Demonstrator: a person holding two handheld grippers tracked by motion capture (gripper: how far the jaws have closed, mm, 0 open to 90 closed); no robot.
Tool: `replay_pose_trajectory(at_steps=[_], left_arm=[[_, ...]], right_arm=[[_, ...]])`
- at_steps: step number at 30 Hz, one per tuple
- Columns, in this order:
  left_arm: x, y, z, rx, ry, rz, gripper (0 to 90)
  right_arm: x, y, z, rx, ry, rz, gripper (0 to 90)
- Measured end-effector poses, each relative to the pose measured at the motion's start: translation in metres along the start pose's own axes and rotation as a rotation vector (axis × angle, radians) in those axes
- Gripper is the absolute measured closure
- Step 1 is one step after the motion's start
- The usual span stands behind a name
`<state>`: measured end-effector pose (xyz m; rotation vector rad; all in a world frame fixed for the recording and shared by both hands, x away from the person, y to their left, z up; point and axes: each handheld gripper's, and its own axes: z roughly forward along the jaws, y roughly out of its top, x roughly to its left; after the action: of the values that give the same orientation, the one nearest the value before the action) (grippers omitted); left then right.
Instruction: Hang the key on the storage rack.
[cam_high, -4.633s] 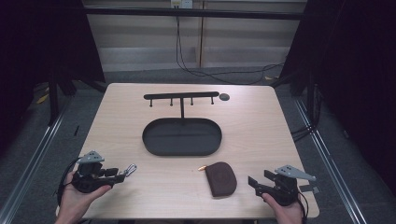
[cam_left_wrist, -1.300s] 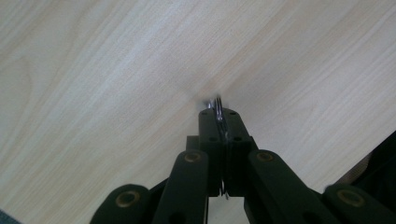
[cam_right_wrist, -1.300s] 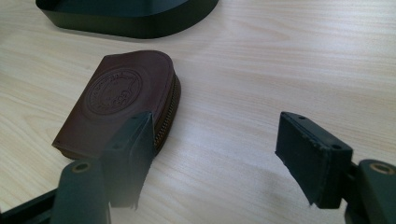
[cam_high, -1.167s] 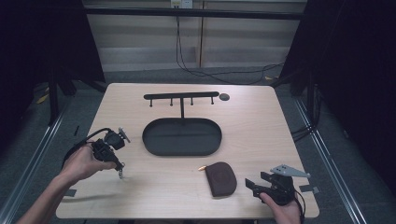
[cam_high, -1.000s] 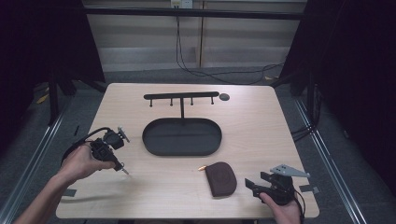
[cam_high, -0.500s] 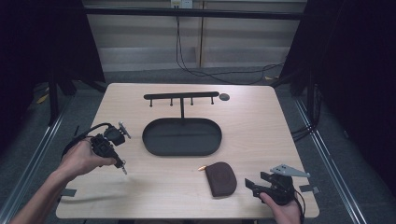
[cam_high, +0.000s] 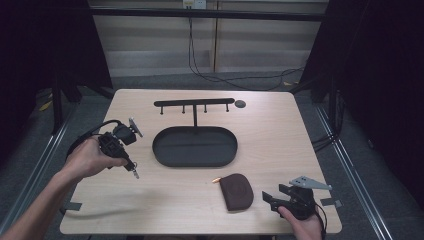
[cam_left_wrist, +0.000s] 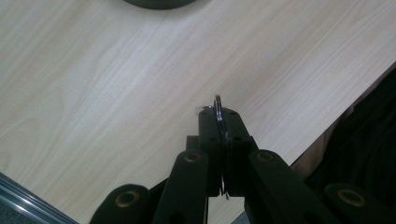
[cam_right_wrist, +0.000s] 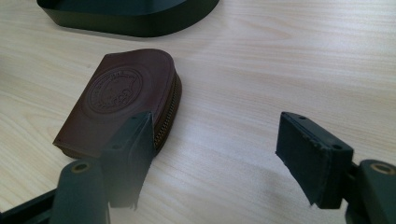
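Two tools are at work over the counter (cam_high: 300, 130). Left tool (cam_left_wrist: 219, 122) is clamped on a metal key ring (cam_left_wrist: 218, 106), held above the wood left of the oval tray (cam_high: 195, 146). Right tool (cam_right_wrist: 219, 158) rests near the front edge, jaws wide apart, gripping nothing. Its own view shows an embossed emblem on the brown pouch (cam_right_wrist: 122, 100) just beside its jaw.

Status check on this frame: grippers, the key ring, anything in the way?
Left gripper shut on key ring, above table. Right gripper open, empty, beside brown pouch. Nothing between it and tray.
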<state>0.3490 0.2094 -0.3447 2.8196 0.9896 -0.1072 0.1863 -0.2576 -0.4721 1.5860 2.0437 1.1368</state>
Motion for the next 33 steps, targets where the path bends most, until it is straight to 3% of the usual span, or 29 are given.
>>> replay_pose_trajectory(at_steps=[6, 7, 16, 25, 33], left_arm=[[0.001, 0.006, -0.011, -0.01, 0.011, -0.012, 89.0], [0.0, 0.009, -0.015, -0.018, 0.028, -0.021, 88.9], [-0.003, 0.02, -0.031, -0.001, 0.06, -0.03, 89.0], [-0.005, 0.039, -0.045, 0.008, 0.046, -0.013, 89.0], [0.002, 0.053, -0.06, -0.009, 0.059, -0.056, 89.0]], right_arm=[[-0.001, 0.0, 0.0, 0.001, 0.0, 0.002, 28.1], [0.0, 0.0, 0.0, 0.002, 0.0, 0.003, 28.1], [-0.001, 0.0, 0.0, 0.004, -0.001, 0.003, 27.9], [-0.001, 0.0, 0.0, 0.001, 0.004, 0.003, 27.7], [-0.001, 0.0, 0.0, 0.002, 0.008, 0.0, 27.7]])
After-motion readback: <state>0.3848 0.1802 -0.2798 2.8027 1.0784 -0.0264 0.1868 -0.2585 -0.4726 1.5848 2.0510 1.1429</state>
